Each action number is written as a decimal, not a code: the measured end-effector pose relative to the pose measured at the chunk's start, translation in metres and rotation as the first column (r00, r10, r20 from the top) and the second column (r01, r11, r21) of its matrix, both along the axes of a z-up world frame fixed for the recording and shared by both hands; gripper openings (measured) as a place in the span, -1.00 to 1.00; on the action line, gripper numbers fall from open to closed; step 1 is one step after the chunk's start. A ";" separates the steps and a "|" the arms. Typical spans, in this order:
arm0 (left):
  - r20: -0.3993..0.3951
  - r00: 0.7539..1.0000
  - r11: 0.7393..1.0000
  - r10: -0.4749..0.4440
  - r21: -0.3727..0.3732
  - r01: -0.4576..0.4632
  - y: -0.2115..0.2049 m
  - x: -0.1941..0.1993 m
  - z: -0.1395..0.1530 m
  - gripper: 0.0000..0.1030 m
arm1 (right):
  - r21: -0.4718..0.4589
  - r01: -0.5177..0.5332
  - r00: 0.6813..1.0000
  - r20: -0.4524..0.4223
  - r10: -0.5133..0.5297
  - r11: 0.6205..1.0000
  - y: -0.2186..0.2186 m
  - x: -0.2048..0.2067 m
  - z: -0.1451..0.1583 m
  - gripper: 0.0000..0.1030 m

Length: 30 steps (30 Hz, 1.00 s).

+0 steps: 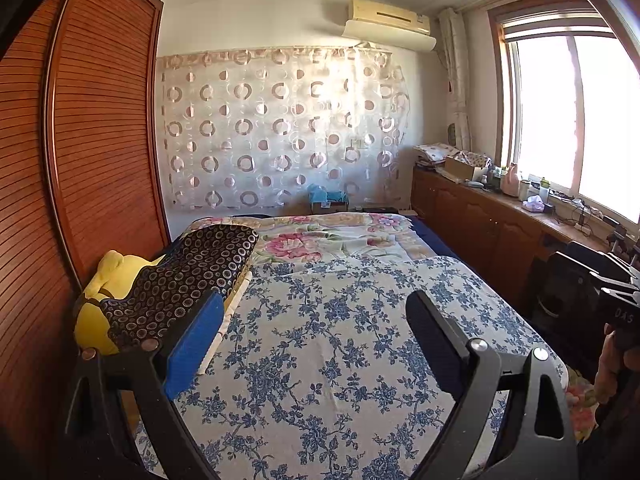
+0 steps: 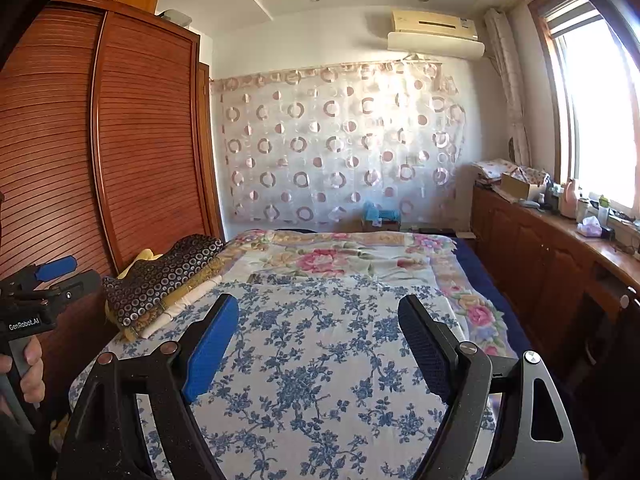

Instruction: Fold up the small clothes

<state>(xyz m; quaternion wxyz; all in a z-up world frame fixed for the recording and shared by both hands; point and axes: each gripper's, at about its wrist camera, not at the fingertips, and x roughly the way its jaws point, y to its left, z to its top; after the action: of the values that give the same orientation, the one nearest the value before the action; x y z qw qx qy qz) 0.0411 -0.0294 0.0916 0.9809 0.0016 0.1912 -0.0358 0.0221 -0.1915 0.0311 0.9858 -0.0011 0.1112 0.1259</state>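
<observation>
A blue-flowered white cloth [image 1: 340,340] [image 2: 320,360] lies spread flat over the near part of the bed. On the bed's left side sits a stack of folded fabrics with a dark cloth patterned in circles [image 1: 188,276] [image 2: 160,276] on top. My left gripper [image 1: 316,300] hovers open over the flowered cloth, nothing between its fingers. My right gripper [image 2: 319,305] is also open and empty above the same cloth. A hand [image 2: 32,368] holds the left gripper at the left edge of the right wrist view.
A louvred wooden wardrobe [image 1: 92,140] runs close along the bed's left side. A yellow plush toy [image 1: 96,300] lies beside the stack. A pink-flowered quilt [image 1: 340,236] covers the far end. A cluttered wooden cabinet [image 2: 532,240] stands under the window on the right.
</observation>
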 end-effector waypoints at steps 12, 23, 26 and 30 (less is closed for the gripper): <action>0.001 1.000 1.000 0.000 -0.001 0.000 0.000 0.000 0.000 0.80 | -0.003 -0.005 1.000 -0.003 0.005 1.000 -0.005 0.001 -0.002 0.62; 0.003 1.000 1.000 0.000 -0.001 0.000 0.000 -0.001 -0.001 0.80 | -0.004 -0.007 1.000 -0.003 0.007 1.000 -0.007 0.001 -0.002 0.62; 0.003 1.000 1.000 0.000 -0.001 0.000 0.000 -0.001 -0.001 0.80 | -0.004 -0.009 1.000 -0.003 0.009 1.000 -0.007 0.001 -0.002 0.62; 0.003 1.000 1.000 0.001 -0.002 -0.001 0.000 -0.001 -0.001 0.80 | -0.004 -0.007 1.000 -0.002 0.007 1.000 -0.007 0.001 -0.002 0.62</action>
<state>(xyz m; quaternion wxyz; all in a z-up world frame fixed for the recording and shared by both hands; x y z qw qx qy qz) 0.0398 -0.0294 0.0905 0.9812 0.0004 0.1898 -0.0357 0.0229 -0.1986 0.0289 0.9852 -0.0034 0.1126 0.1293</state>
